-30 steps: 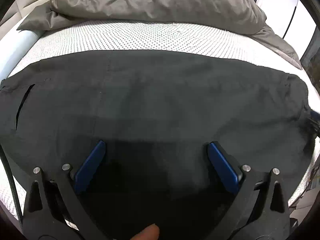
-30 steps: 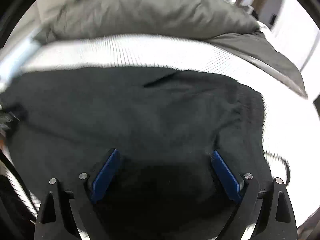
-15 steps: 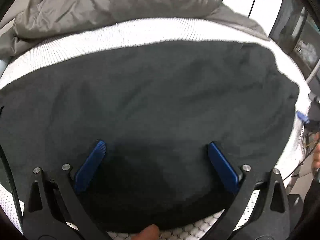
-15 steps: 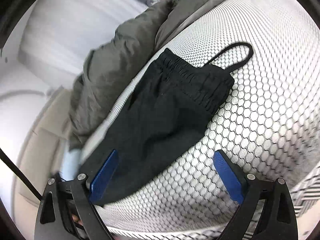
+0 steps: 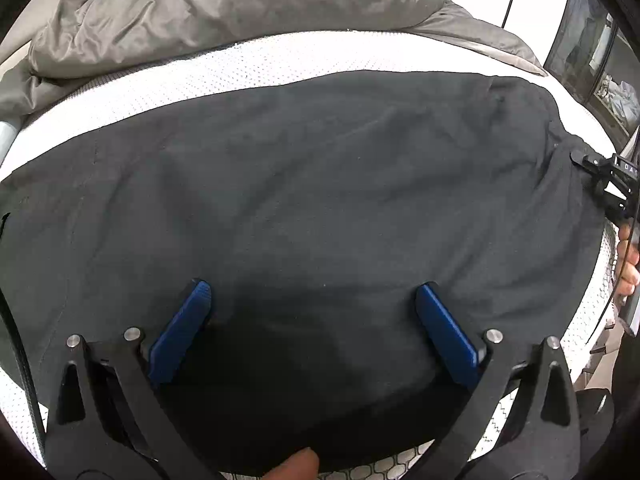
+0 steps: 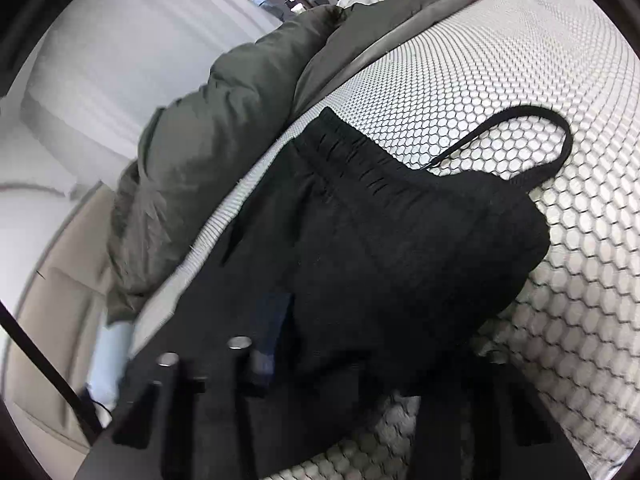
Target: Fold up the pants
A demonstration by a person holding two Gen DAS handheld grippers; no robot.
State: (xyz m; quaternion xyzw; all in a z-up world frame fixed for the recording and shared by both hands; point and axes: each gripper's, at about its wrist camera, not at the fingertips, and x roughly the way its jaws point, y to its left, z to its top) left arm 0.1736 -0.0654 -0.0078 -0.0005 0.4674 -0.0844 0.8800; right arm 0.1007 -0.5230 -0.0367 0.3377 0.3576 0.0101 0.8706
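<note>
A: What's the surface and the room?

B: A bed [image 5: 280, 64] with a white cover printed in a honeycomb pattern. A rumpled grey duvet [image 5: 224, 12] is heaped along its far side, from ten to one o'clock in the left wrist view. A dark glass door shows at two o'clock there.

A: And the pants?

B: The black pants [image 5: 320, 208] lie spread across the bed, filling the middle of the left view from nine to three o'clock, mostly flat with shallow creases.

A: The left claw?

B: The left claw [image 5: 316, 304] stands wide, blue pads well apart, nothing pinched; it hovers over the near edge of the cloth at six o'clock.

A: What does the right view add?

B: The gathered elastic waistband [image 6: 360, 160] and a black drawstring [image 6: 552, 148] looping out onto the cover at two o'clock. The left view shows neither. It does show the right claw [image 5: 600, 184] at the cloth's three o'clock end.

A: Its state?

B: Its jaws are closing, with pants fabric bunched between them; the picture is too blurred to tell whether the pads press yet.
</note>
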